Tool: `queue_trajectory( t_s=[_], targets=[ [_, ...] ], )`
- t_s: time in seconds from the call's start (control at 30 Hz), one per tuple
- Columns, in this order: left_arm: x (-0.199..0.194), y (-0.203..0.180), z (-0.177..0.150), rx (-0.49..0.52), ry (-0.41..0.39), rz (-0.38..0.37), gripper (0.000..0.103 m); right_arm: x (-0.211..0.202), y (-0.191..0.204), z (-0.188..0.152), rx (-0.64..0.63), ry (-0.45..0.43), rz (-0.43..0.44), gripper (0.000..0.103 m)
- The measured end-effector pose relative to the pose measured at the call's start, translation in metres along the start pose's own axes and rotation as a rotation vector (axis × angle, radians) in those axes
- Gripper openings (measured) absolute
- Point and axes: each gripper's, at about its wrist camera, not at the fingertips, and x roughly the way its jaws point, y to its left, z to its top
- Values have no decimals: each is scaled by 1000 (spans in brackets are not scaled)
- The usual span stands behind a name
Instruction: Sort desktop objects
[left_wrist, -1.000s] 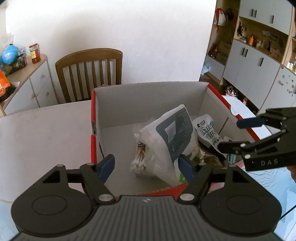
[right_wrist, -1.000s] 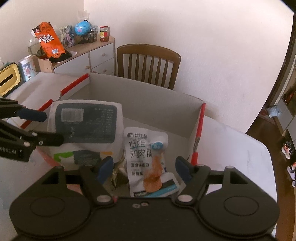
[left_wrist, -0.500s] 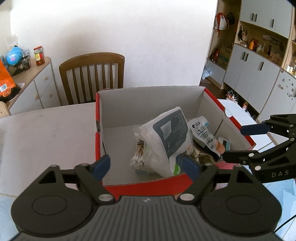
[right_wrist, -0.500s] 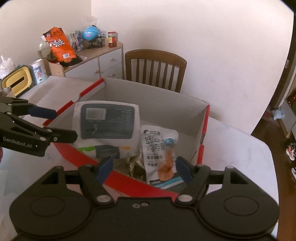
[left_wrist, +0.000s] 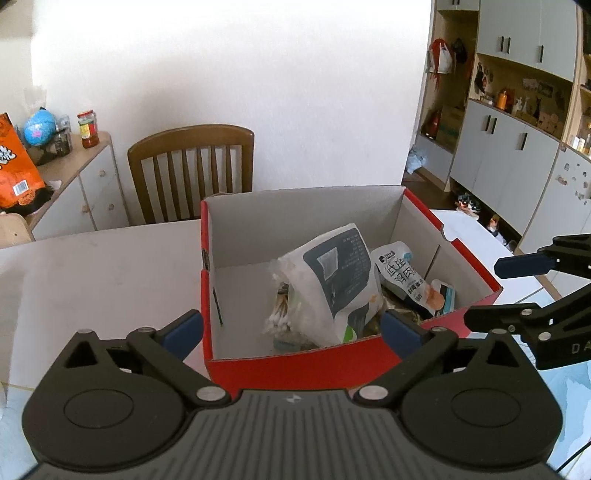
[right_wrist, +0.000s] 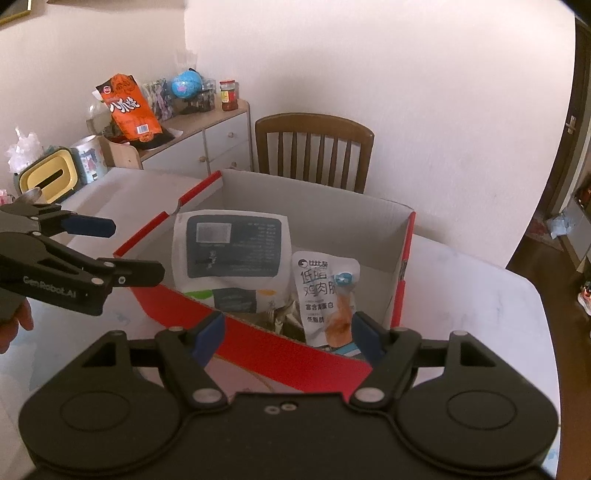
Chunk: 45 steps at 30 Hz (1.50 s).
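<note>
A red cardboard box (left_wrist: 295, 363) (right_wrist: 258, 343) stands on the white table. Inside lean a white pouch with a dark label (left_wrist: 336, 273) (right_wrist: 232, 251), a chicken snack packet (left_wrist: 406, 277) (right_wrist: 328, 291) and a pack of cotton swabs (left_wrist: 280, 314). My left gripper (left_wrist: 291, 328) is open and empty, just in front of the box's near wall. My right gripper (right_wrist: 288, 332) is open and empty, in front of the box's right side. Each gripper shows in the other's view: the right (left_wrist: 517, 284), the left (right_wrist: 110, 251).
A wooden chair (left_wrist: 192, 170) (right_wrist: 314, 147) stands behind the table. A drawer cabinet (right_wrist: 207, 140) at the left carries an orange snack bag (right_wrist: 129, 107), a globe and jars. A yellow tissue box (right_wrist: 48, 177) sits at the table's left. Grey cupboards (left_wrist: 517, 147) line the right.
Both grippers have pulled back and up from the box, which now shows whole and farther off. Both stay open and empty. The items in the box have not moved.
</note>
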Motion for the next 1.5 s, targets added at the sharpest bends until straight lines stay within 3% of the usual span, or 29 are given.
queue_trajectory(
  t_s=[0.37,0.93,1.5],
  targets=[
    [-27,-4,-9,-38,-49,17,103,-23,11,-8,-3,-56,-8,75],
    [-44,-20,-30,-47,7,29,103,-37,16,-28,64,-46,-40,75],
    [-50,-29,-34,-43,11,56,103,-40,13,-40,98,-54,-76,75]
  ],
)
